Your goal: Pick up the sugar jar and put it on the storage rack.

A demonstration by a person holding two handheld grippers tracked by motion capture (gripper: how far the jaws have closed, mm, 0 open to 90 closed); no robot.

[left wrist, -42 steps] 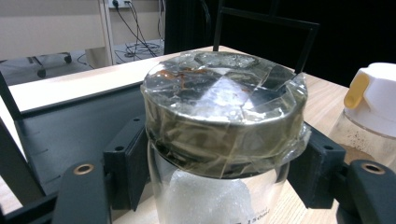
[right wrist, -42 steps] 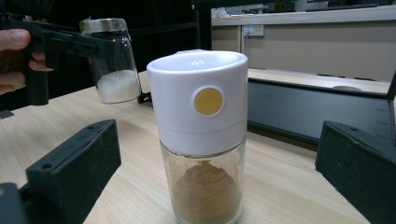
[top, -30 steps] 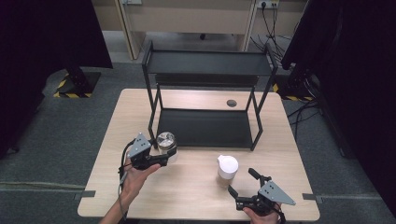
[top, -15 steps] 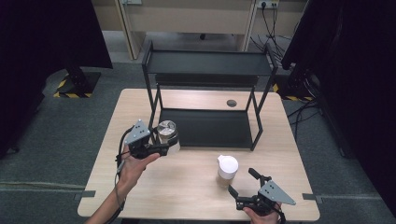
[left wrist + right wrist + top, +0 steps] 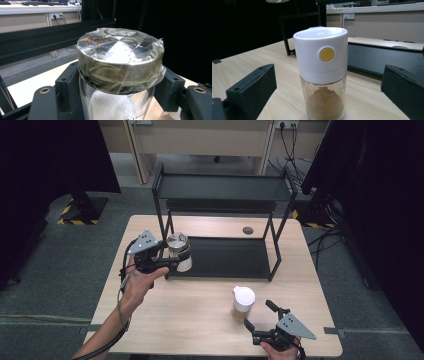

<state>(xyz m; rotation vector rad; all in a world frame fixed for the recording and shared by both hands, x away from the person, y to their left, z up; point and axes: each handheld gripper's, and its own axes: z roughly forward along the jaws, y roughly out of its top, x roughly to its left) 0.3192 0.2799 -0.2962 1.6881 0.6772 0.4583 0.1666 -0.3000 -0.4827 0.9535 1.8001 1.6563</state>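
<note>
Your left gripper (image 5: 172, 261) clamps the taped jar (image 5: 178, 251) — keep it upright, clear the rack (image 5: 222, 195) post; right gripper (image 5: 257, 325) jaws wide.

Both tongs were black, each topped by a grey three-cornered plate; the left tongs (image 5: 176, 261) trailed a dark cable, and the right tongs' (image 5: 259, 323) blocky jaws bore small screw holes.

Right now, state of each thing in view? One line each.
Glass jar: held off the table, upright, taped lid on, white foam inside.
Left gripper: fingers shut on the jar below its lid.
Spice shaker: standing upright on the table, white cap closed, partly filled with brown powder.
Right gripper: fingers open, apart from the shaker.
Black rack: upright, top shelf bare.
</note>
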